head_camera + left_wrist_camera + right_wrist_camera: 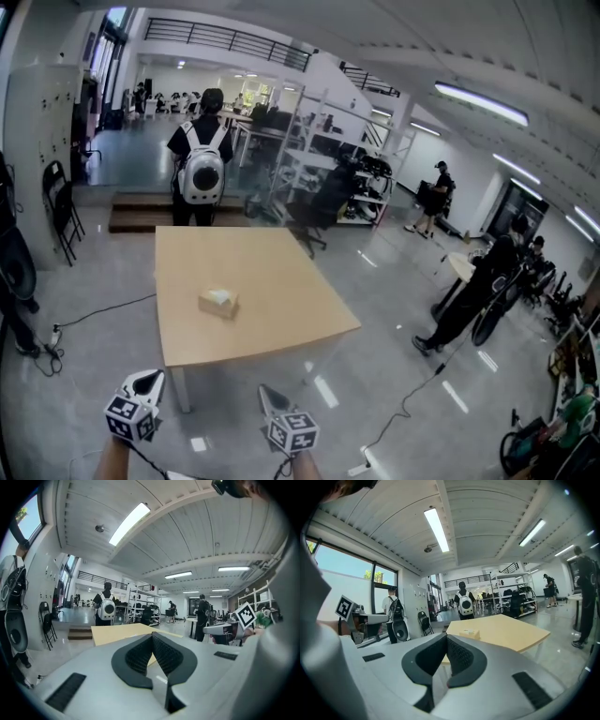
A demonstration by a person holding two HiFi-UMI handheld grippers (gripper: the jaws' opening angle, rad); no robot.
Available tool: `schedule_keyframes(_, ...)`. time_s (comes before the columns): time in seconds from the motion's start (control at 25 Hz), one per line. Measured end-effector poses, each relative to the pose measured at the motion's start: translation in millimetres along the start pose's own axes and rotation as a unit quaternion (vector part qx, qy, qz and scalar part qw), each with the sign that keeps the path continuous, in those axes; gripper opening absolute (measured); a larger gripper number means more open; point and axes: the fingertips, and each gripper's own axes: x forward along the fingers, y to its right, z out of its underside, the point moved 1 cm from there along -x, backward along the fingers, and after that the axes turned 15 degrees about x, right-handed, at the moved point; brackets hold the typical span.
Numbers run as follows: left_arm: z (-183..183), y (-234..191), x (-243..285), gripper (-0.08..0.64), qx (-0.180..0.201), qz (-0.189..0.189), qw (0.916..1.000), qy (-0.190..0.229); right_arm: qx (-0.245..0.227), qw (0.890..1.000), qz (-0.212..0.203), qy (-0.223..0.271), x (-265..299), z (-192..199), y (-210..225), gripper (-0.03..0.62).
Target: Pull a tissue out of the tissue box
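A small pale cardboard tissue box point(218, 302) sits mid-frame on a light wooden square table point(281, 272). At the bottom edge, short of the table, the grey left gripper point(145, 382) and right gripper point(272, 397) each have their jaws pressed together, gripping nothing.

Left gripper point(148, 377) and right gripper point(269, 392) are each showing a pale grey moulded shell that is tapering toward the tips. Dark ribbed pads point(138, 655) are lining the inner jaw faces. Flat dark rectangular strips point(65, 692) are marking the shell tops. Each gripper is carrying a marker cube point(131, 418) patterned with black-and-white squares.
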Motion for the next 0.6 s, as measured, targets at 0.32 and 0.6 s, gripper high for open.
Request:
schedule_keyframes(0.32,18.7,-47.1,30.0,0.006,-0.011,0.006,0.9999,-0.001,0.010,1.000,0.008,-0.008,56.8,10.1,-8.2,0.011)
schedule_keyframes(0.6,27.6,-84.8,52.2,0.006,-0.017,0.012,0.9998,-0.002,0.005,1.000,0.015,-0.009,95.8,-0.8,-15.3,0.011)
